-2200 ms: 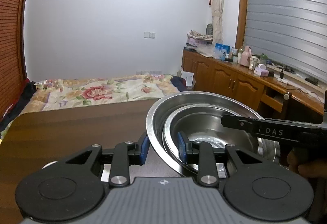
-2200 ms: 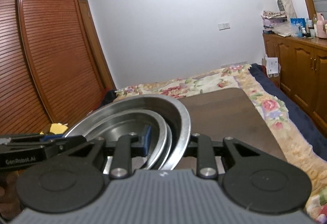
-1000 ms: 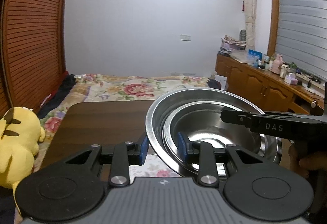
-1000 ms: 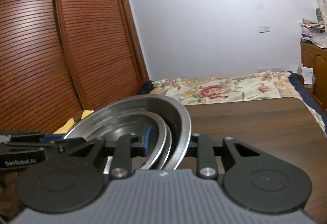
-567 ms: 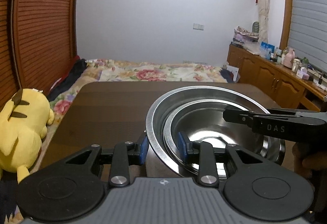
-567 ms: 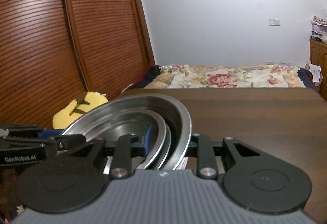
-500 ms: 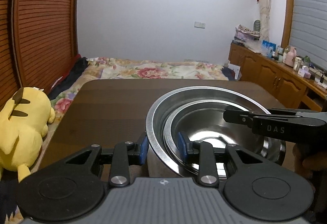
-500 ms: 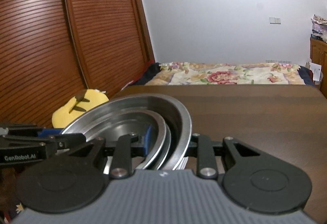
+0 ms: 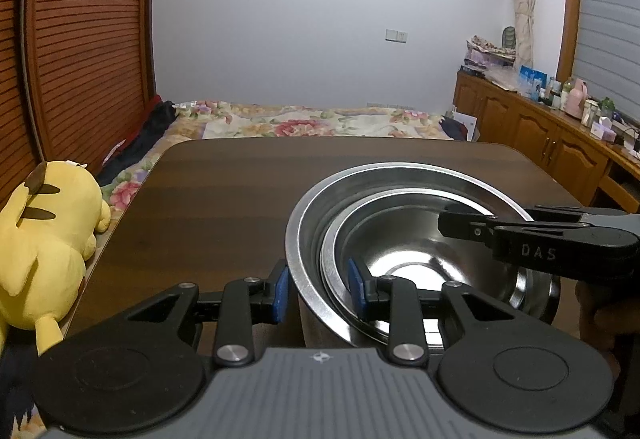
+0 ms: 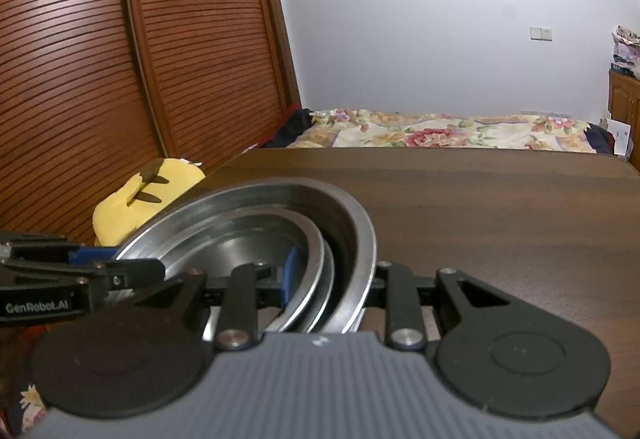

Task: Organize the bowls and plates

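Nested steel bowls [image 9: 400, 223] were held over a dark wooden table [image 9: 224, 191], the left gripper [image 9: 318, 289] and right gripper [image 10: 332, 275] each pinching opposite rims; a yellow plush toy [image 9: 44, 239] and floral bed [image 9: 320, 121] lay beyond the table.

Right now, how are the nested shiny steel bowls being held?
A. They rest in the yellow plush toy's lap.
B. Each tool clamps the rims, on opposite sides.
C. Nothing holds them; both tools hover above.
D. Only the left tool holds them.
B: the left tool pinches the rims of the nested shiny steel bowls on the near side in its own view, and the right tool pinches them on the opposite side.
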{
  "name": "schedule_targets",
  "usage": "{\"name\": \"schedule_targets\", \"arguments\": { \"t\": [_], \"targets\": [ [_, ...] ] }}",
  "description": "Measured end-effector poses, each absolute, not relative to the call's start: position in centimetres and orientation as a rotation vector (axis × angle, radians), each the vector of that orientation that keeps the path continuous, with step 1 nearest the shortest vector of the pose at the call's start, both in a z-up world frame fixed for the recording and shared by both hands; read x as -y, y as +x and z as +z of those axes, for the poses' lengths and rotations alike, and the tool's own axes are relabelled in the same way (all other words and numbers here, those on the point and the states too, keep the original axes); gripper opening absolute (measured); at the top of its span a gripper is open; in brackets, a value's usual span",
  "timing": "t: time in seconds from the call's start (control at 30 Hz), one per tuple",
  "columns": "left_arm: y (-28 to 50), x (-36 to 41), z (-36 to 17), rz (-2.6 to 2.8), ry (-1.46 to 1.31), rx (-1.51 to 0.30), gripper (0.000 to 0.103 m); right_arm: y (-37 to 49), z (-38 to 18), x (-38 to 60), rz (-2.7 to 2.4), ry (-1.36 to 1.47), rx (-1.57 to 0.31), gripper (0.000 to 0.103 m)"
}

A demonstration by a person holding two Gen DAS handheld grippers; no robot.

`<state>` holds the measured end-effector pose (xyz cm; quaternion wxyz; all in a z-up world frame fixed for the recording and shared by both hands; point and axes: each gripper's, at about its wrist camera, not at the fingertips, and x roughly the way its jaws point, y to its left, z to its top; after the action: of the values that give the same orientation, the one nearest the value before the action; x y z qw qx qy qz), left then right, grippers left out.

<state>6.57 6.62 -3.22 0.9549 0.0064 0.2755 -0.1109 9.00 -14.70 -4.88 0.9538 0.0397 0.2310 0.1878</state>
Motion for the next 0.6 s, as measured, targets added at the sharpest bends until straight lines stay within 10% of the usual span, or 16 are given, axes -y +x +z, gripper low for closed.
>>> {"name": "schedule_targets", "arguments": {
  "t": [0.6],
  "targets": [
    [6.8,-5.8,-3.6,-0.198,0.047,-0.536,0.033,8.7,-5.9,13.5,0.382,-0.028,-0.439,0.037]
  ]
}}
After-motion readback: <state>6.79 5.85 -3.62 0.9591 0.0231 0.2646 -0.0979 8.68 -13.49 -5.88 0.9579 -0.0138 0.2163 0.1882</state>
